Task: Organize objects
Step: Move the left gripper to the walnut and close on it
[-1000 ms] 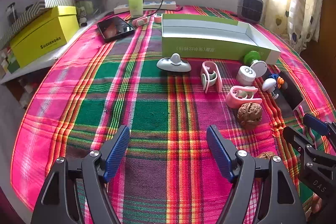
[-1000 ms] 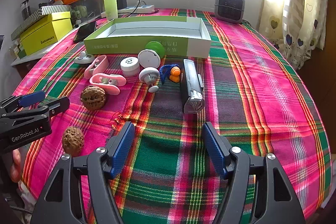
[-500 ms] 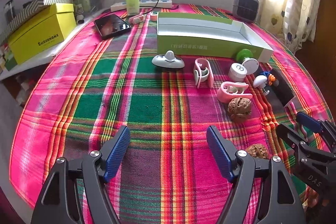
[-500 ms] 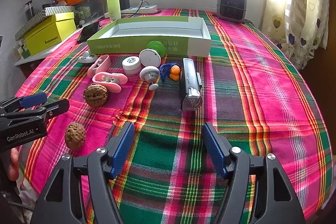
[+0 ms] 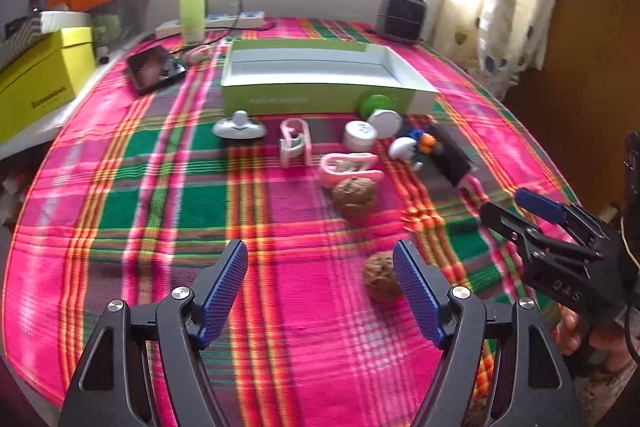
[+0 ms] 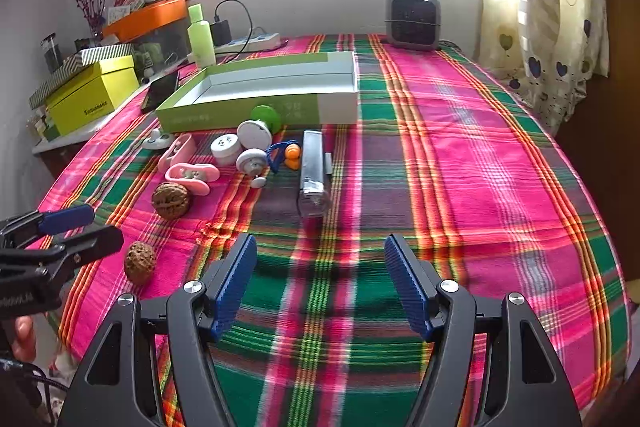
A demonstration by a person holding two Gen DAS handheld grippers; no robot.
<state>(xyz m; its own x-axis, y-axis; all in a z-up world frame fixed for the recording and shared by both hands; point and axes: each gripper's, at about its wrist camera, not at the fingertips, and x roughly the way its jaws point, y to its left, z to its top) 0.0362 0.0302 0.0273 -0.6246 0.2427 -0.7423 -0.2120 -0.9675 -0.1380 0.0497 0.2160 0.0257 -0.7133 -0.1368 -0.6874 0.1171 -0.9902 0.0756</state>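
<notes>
The counter [image 6: 480, 147] under its plaid cloth is bare across the whole right half, out to the curtain-side edge; the left edge runs along a shelf with a yellow box [image 6: 94, 93]; the near rim curves just below both grippers. The left gripper [image 5: 320, 281] hovers low with its fingers spread wide, nothing between them; the near walnut [image 5: 380, 277] lies on the cloth just inside the right finger, whether touching it I cannot tell. A second walnut [image 5: 354, 193] sits farther in, against a pink clip [image 5: 350, 167]. The right gripper [image 6: 320, 275] is likewise wide apart and empty over open cloth; the black torch [image 6: 314, 173] lies ahead of it, well apart. Small items cluster in front of the open green tray [image 6: 260, 107], whose interior looks vacant.
</notes>
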